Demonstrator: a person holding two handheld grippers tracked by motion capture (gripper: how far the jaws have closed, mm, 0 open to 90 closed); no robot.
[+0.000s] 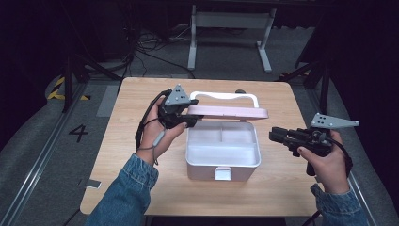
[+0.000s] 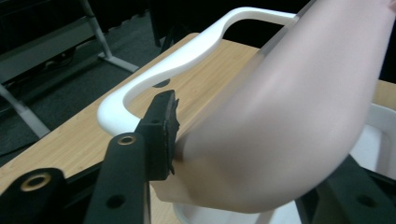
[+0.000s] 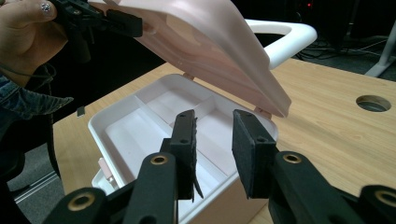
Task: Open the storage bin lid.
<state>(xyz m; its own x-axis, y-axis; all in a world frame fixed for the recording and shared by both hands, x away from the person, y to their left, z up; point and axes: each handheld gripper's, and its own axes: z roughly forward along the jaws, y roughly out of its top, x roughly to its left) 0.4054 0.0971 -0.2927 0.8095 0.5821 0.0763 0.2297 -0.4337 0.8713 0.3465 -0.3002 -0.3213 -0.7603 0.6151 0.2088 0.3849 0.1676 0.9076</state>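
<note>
A pale pink box [image 1: 223, 167] stands mid-table, with a white divided tray [image 1: 221, 146] inside it. Its pink lid [image 1: 230, 112] is raised to about level, the white handle [image 1: 226, 95] behind it. My left gripper [image 1: 189, 121] is shut on the lid's left edge; in the left gripper view the lid [image 2: 289, 116] sits between the jaws of the left gripper [image 2: 233, 140], next to the handle [image 2: 177, 60]. My right gripper [image 1: 275, 135] hovers right of the box, open and holding nothing. The right gripper [image 3: 215, 128] looks at the tray [image 3: 154, 121] under the lid [image 3: 210, 37].
The wooden table [image 1: 141, 179] has bare room left, right and in front of the box. A round hole [image 3: 372, 103] lies in the tabletop behind the box. A white latch [image 1: 222, 173] sits on the box front. White frame legs [image 1: 226, 28] stand on the floor beyond.
</note>
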